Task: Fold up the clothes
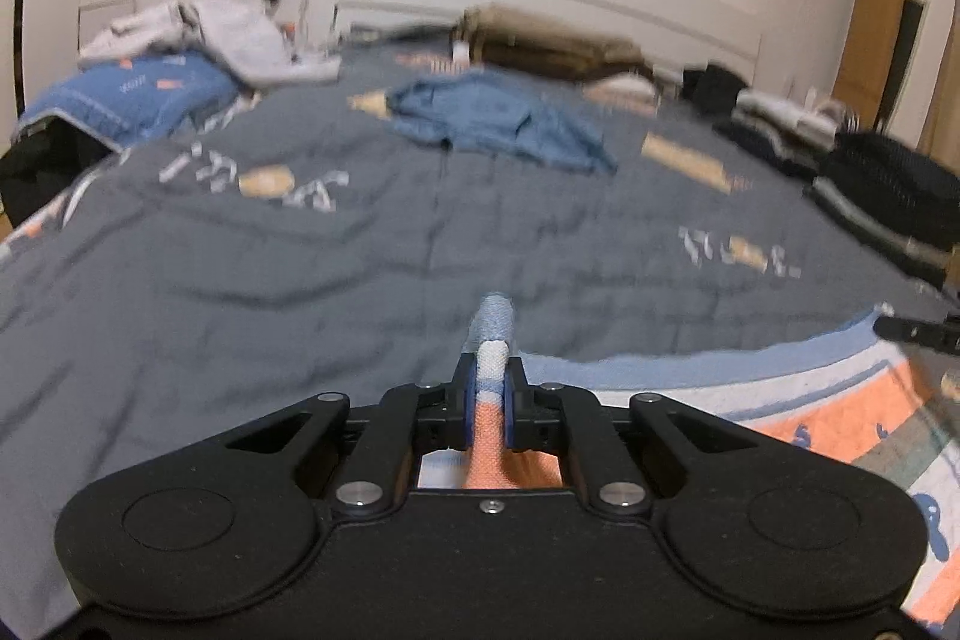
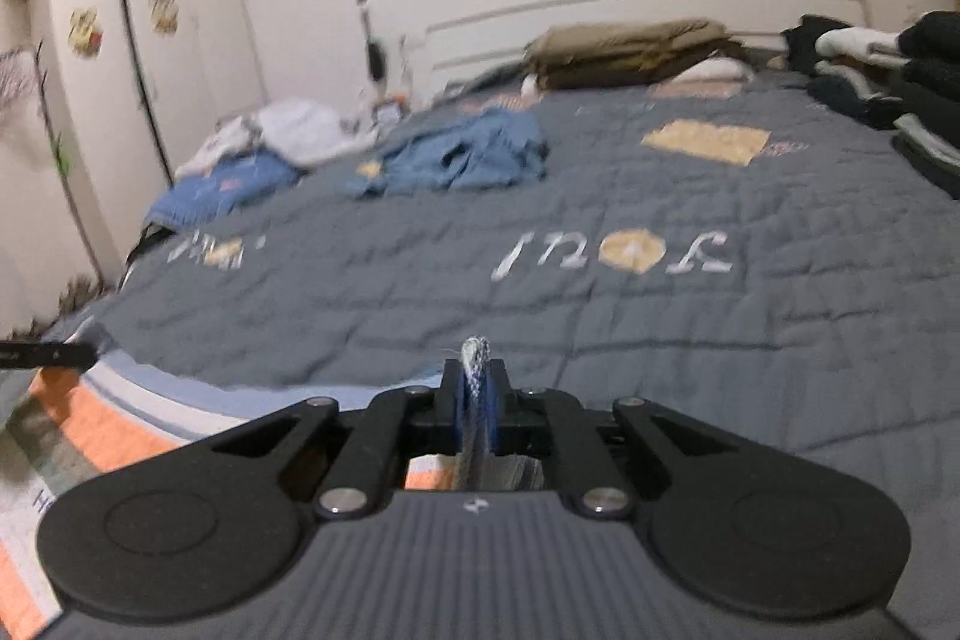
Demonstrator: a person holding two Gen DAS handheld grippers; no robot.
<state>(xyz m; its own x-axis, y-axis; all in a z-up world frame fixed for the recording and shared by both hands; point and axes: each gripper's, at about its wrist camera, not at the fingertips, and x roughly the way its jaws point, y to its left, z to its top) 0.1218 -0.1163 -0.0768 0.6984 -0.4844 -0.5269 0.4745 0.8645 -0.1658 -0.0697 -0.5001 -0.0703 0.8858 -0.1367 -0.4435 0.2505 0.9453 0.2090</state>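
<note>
Both grippers, left [image 1: 491, 388] and right [image 2: 476, 388], pinching striped towel [image 1: 798, 394] edge over bed [image 1: 300, 250]

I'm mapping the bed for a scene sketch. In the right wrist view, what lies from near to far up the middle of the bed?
Right claw shut on the striped towel → grey quilt lettering → crumpled blue garment → folded tan blanket → white headboard.

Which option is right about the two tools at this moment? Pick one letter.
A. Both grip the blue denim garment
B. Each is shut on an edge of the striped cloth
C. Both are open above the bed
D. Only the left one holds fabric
B: the left tool and the right tool each pinch a fold of the striped cloth; the denim garment lies untouched farther up the bed.
</note>
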